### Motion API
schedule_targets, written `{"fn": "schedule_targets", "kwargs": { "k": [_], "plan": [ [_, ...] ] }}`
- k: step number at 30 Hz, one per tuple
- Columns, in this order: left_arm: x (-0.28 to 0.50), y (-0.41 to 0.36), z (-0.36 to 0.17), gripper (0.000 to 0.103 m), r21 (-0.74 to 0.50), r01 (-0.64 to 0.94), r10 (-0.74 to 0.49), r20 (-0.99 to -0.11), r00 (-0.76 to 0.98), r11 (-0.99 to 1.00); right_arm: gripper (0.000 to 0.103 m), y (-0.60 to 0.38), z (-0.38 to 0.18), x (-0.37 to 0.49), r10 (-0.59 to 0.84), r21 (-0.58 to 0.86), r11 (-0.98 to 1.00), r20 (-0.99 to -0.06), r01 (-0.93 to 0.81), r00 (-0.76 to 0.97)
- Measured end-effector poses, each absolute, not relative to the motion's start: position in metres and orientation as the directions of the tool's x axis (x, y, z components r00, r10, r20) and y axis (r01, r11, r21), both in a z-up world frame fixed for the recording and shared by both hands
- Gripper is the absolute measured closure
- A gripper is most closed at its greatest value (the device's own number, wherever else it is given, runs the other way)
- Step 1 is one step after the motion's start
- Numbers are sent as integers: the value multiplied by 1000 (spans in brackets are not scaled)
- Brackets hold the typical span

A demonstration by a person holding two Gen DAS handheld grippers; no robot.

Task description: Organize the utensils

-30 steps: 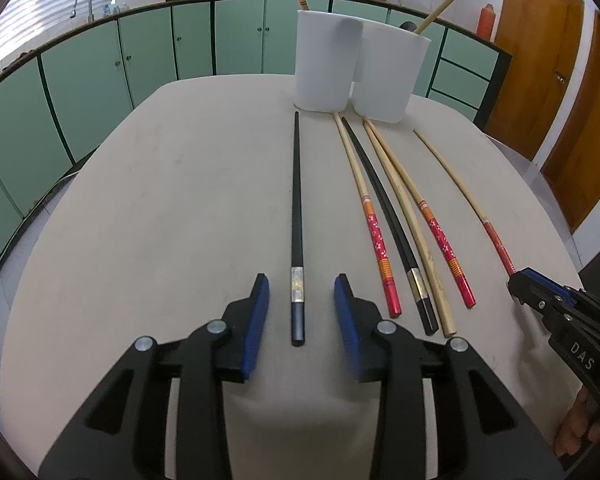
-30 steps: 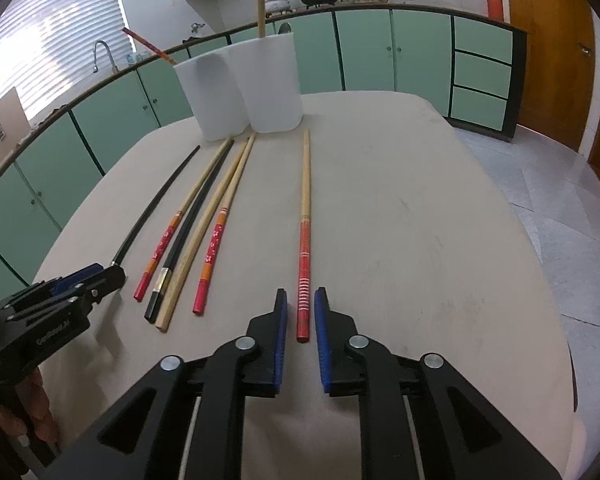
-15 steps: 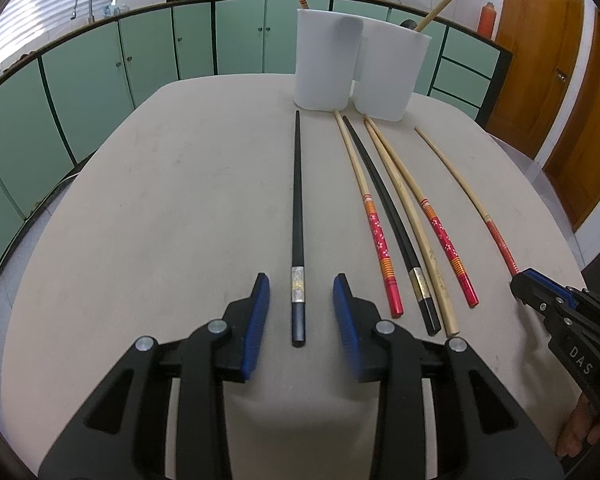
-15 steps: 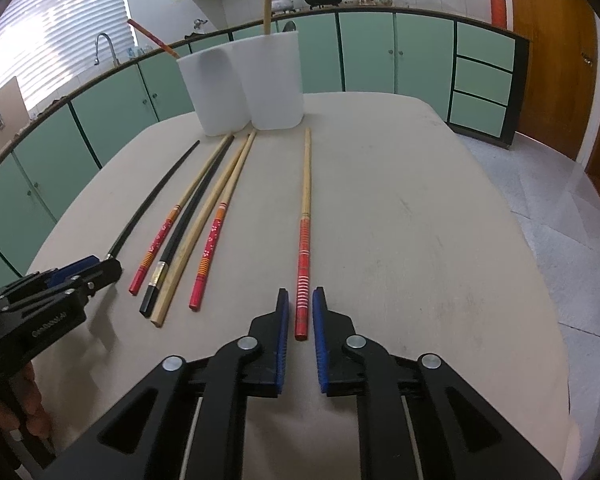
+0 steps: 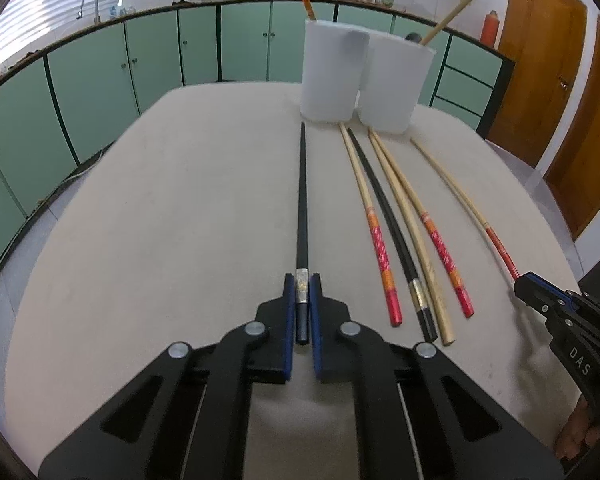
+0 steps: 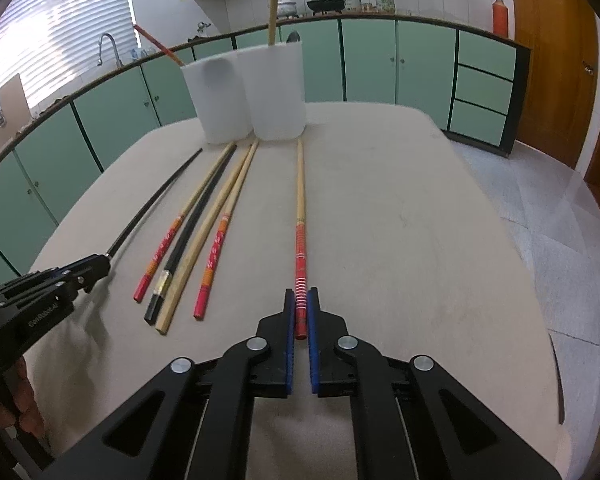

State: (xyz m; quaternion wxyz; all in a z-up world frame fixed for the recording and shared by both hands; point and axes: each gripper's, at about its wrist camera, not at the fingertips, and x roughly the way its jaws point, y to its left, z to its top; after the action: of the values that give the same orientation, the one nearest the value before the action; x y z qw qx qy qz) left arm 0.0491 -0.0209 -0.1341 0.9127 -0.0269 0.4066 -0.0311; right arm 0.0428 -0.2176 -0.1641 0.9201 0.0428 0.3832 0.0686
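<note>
6 chopsticks (image 5: pixel 301 200) lie on the table, 2 white cups (image 5: pixel 332 76) behind.

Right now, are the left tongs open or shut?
Shut: the left tongs have both blue pads pressing the black chopstick at its silver band.

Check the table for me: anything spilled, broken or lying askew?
Nothing spilled or broken. Four chopsticks lie loose in mismatched order before the two white cups; the plain wooden one angles across its neighbours.

White letters "DAS" stand on the right tongs (image 5: pixel 521 285); the left tongs' (image 6: pixel 104 261) lettering is blurred.
</note>
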Motion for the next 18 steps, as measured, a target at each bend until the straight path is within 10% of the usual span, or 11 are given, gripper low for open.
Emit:
{"fn": "schedule_targets", "kwargs": {
  "k": [18],
  "plan": [
    [39, -16, -67, 97, -41, 35, -53, -588, 807, 999, 97, -229, -104, 38, 162, 132, 986, -562, -105, 811]
  ]
}}
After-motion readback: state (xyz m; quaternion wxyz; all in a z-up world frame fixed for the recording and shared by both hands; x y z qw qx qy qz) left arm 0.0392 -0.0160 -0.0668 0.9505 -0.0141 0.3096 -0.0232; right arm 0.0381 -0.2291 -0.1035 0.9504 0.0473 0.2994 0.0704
